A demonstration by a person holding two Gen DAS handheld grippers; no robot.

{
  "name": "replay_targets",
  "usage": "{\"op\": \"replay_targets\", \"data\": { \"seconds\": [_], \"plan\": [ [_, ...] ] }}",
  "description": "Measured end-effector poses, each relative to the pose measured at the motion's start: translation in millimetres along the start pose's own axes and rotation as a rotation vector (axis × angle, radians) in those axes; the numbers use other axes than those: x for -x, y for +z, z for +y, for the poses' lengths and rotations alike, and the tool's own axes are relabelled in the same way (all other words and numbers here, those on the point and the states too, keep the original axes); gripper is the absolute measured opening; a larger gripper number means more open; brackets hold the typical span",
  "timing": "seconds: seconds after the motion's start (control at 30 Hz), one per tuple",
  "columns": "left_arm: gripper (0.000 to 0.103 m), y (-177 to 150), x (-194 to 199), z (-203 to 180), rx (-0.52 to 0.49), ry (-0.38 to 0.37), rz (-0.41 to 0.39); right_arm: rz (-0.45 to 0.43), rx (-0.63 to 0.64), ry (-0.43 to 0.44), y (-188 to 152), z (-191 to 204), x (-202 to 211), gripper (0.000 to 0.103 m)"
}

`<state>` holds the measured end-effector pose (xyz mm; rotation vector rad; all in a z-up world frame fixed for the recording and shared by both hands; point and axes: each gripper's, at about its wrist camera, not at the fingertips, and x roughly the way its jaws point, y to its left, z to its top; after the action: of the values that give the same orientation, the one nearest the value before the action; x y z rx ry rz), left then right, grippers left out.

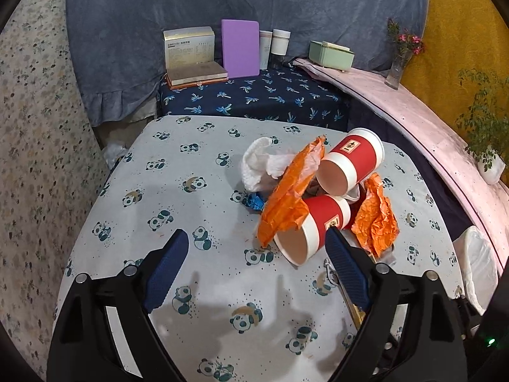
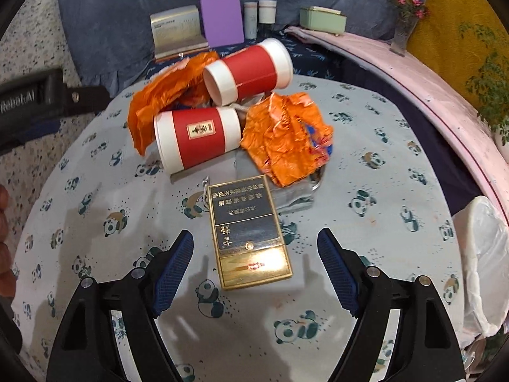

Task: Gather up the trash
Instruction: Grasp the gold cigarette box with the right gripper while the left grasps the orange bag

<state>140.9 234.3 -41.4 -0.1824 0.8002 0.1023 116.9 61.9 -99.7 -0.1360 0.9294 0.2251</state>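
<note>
Orange wrappers and red paper cups make up the trash pile I am steering toward on the panda-print bench (image 1: 178,172). My left tongs (image 1: 257,242) stand wide apart with nothing between them, hanging over bare cloth; their right-hand pad sits just beside the nearer red cup (image 1: 313,226), though I cannot tell if it touches. Left of that cup I see a crumpled white tissue (image 1: 259,164) and a long orange wrapper (image 1: 291,191); a second red cup (image 1: 351,162) lies behind and another orange wrapper (image 1: 375,219) to its right. My right tongs (image 2: 256,240) are also spread, empty, with a flat gold-and-black box (image 2: 249,235) lying on the bench between the pads, apart from both. At the far right edge stands a white-lined bin (image 2: 486,254).
</note>
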Motion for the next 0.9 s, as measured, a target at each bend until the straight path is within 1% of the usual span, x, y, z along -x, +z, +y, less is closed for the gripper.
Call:
{"op": "replay_targets", "data": {
  "seconds": [0.13, 0.33, 0.4, 0.47, 0.5, 0.57, 0.6, 0.67, 0.77, 0.9],
  "plan": [
    [0.084, 6.9, -11.3, 1.6, 0.014, -0.016, 0.004, 0.03, 0.014, -0.003, 0.6, 4.9, -17.1, 0.077],
    [0.083, 12.9, -34.7, -5.0, 0.011, -0.028, 0.032, 0.055, 0.026, -0.002, -0.1, 8.4, -34.0, 0.077],
    [0.077, 14.4, -41.6, -8.3, 0.009, -0.034, 0.041, 0.061, 0.027, -0.001, -1.4, 8.7, -38.1, 0.077],
    [0.064, 15.4, -48.9, -11.8, -0.003, -0.04, 0.062, 0.071, 0.026, -0.001, -2.2, 8.4, -41.7, 0.075],
    [0.06, 15.4, -51.5, -13.4, -0.01, -0.044, 0.072, 0.075, 0.025, 0.0, -2.9, 8.2, -43.1, 0.07],
    [0.04, 15.3, -54.8, -15.2, -0.022, -0.049, 0.09, 0.077, 0.02, 0.016, -4.5, 7.3, -43.5, 0.064],
    [0.034, 14.4, -55.7, -16.6, -0.028, -0.055, 0.101, 0.073, 0.021, 0.014, -5.3, 7.6, -42.6, 0.059],
    [0.019, 12.3, -55.2, -19.1, -0.032, -0.061, 0.11, 0.07, 0.03, 0.014, -6.0, 8.5, -40.2, 0.057],
    [0.015, 9.0, -47.0, -22.3, -0.029, -0.063, 0.098, 0.057, 0.026, 0.023, -7.7, 5.6, -33.3, 0.057],
    [0.012, 6.3, -31.3, -28.5, -0.029, -0.069, 0.076, 0.022, 0.019, 0.033, -7.4, 0.5, -17.0, 0.056]
  ]
}}
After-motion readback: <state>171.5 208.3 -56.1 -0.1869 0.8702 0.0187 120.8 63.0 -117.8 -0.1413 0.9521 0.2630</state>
